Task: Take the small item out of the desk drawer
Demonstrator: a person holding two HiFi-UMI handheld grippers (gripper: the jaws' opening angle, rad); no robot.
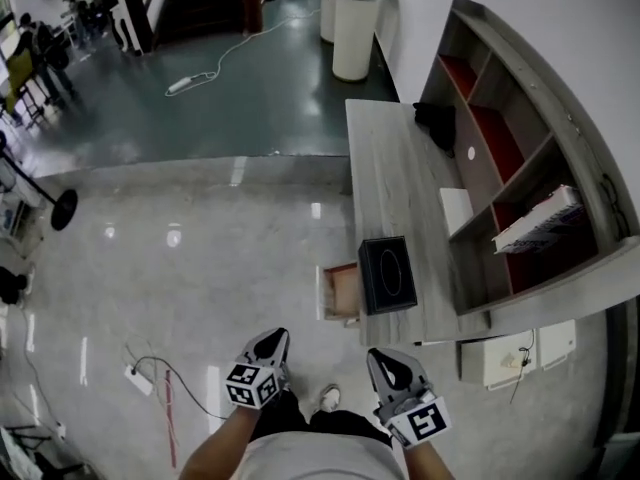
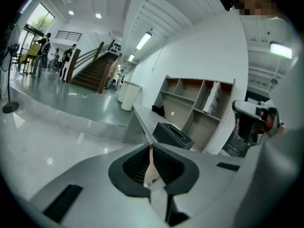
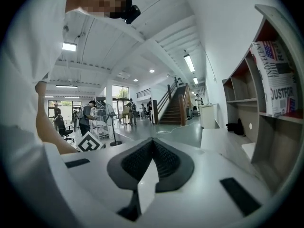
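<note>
Grey left claw (image 1: 270, 343) and right claw (image 1: 388, 360) are held low near the person's body, side by side, pointing forward and slightly down, jaws closed on both. Just ahead, the drawer (image 1: 340, 290) stands open under the worktop (image 1: 385, 168); the small item cannot be made out.

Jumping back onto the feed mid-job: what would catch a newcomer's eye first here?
The open drawer juts from the near end of the desk, right beside the black tissue box on top; what lies inside it can't be made out. The left gripper and right gripper hang low just short of it, fingers together, nothing held.
</note>
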